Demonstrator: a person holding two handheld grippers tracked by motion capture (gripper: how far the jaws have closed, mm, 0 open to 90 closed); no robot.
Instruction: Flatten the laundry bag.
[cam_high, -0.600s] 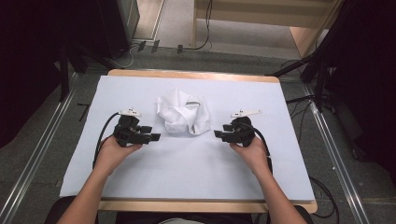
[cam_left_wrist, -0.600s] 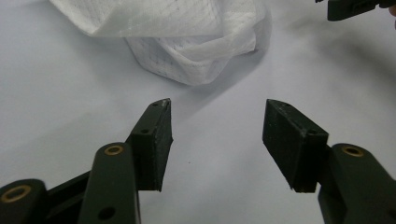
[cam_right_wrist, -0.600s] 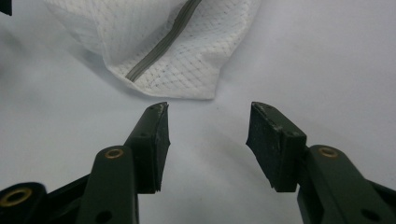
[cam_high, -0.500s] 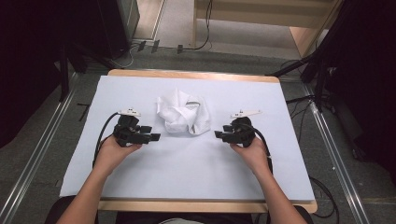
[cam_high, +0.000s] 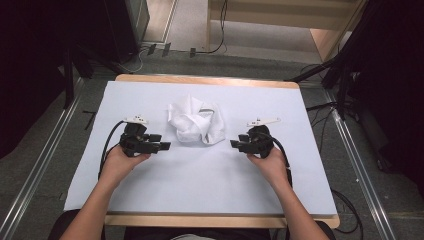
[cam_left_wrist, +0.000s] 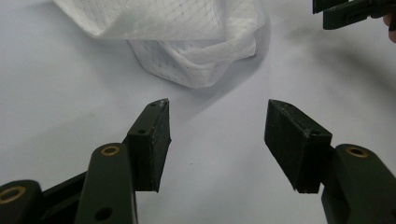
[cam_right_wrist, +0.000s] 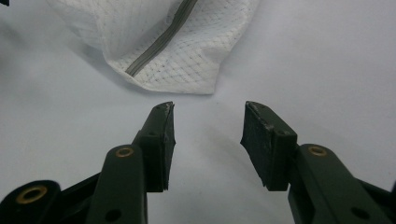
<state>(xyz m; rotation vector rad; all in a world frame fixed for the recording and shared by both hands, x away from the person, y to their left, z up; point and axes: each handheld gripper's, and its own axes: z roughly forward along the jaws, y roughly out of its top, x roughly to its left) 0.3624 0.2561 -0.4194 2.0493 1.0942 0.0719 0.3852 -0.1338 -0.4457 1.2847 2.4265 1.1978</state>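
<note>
A crumpled white mesh cloth (cam_high: 195, 122) lies on the white-covered table (cam_high: 200, 195), a little behind its middle. My left gripper (cam_high: 162, 146) rests low on the sheet to the cloth's left, pointing right, with open, empty jaws. My right gripper (cam_high: 235, 144) mirrors it on the cloth's right, pointing left, also open. In the left gripper view the cloth (cam_left_wrist: 187, 42) sits just beyond the gripper (cam_left_wrist: 217, 109), apart from the pads. In the right gripper view the cloth (cam_right_wrist: 173, 42), with its grey zip strip (cam_right_wrist: 161, 42), lies ahead of the open gripper (cam_right_wrist: 209, 109), untouched.
The table's wooden edge (cam_high: 210, 220) runs along the front. Metal floor rails (cam_high: 40, 170) flank both sides, and cables (cam_high: 320, 107) trail off to the right. Dark equipment (cam_high: 100, 30) stands at the back left. The other gripper's tip (cam_left_wrist: 355, 11) shows in the left gripper view.
</note>
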